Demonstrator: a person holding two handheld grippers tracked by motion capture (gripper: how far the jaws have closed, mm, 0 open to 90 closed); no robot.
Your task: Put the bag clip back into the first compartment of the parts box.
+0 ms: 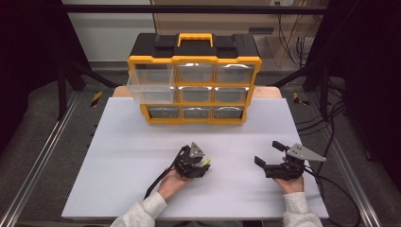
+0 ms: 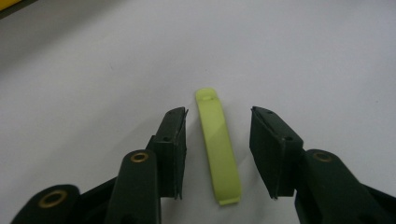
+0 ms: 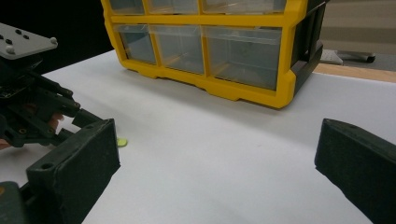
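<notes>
Straddling a slim lime-green plastic strip that lies flat on the white desk, the left tool has its jaws spread, touching neither side. Well to the right, the right tool gapes empty. Beyond stands a yellow-and-black plastic drawer cabinet.

The right gripper hangs over the white bench with jaws wide apart. A yellow drawer cabinet stands at the far edge. The left gripper sits at a small green piece.
</notes>
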